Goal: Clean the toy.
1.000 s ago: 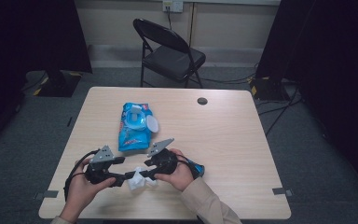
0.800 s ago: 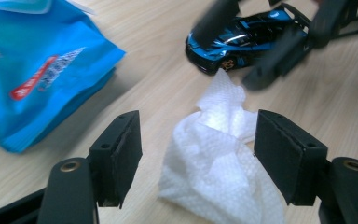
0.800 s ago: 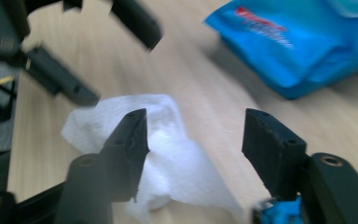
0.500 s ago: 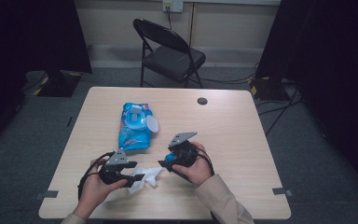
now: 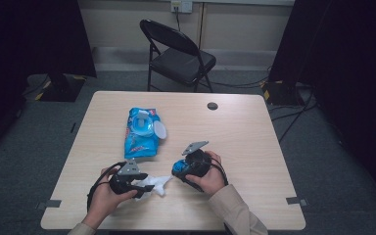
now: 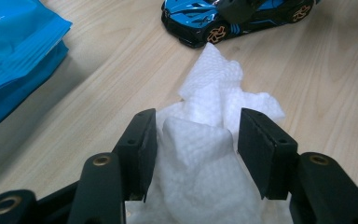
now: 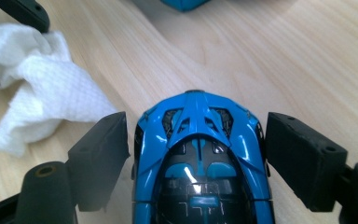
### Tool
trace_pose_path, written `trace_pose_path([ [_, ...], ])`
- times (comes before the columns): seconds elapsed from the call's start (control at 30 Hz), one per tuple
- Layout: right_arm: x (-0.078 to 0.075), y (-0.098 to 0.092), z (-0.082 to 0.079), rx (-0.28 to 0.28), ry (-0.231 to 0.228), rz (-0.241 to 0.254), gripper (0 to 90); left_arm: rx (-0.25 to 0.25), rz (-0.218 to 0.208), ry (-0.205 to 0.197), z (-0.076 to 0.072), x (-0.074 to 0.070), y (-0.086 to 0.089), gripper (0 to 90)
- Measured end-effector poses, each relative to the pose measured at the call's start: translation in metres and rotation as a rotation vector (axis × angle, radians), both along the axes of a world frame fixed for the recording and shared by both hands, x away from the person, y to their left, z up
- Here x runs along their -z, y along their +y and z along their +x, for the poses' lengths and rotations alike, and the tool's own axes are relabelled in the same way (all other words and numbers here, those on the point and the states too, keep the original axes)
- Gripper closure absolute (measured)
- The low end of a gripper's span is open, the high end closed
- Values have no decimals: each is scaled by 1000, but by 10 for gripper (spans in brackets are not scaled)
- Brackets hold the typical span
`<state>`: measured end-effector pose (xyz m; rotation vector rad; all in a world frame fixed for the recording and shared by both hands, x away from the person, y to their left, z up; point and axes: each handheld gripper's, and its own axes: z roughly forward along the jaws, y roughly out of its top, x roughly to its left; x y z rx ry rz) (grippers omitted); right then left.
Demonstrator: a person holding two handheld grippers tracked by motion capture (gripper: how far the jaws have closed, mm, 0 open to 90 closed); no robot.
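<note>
A crumpled white wipe (image 6: pixel 205 154) lies on the table near its front edge. My left gripper (image 6: pixel 196 126) has just been closing on the wipe, and its pads now press the wad from both sides. In the high view the left gripper (image 5: pixel 144 188) points right, with the wipe (image 5: pixel 159 185) at its tip. A blue and black toy car (image 7: pixel 198 154) rests on the table between the jaws of my right gripper (image 7: pixel 196 135). Those jaws have just been opening, and a gap shows on each side of the car. The car (image 5: pixel 177 167) is just right of the wipe.
A blue pack of wipes (image 5: pixel 141 133) with its lid flipped open lies behind the grippers, left of centre. A small black round cap (image 5: pixel 212 105) sits near the table's (image 5: pixel 254 147) far edge. A black folding chair (image 5: pixel 181 56) stands beyond the table.
The two hands have drawn apart. The right gripper went right with the car. The left gripper sank to the table with the wipe.
</note>
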<state>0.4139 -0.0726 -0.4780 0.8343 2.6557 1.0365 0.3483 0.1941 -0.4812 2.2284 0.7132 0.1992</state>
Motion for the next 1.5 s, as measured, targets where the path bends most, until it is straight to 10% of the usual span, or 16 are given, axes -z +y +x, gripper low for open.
trace_pose_path([
  [0.73, 15, 11, 4, 7, 9, -73, 242, 4, 2, 4, 1, 1, 1, 467],
  [1.5, 15, 2, 1, 29, 2, -7, 244, -3, -1, -12, 1, -2, 0, 457],
])
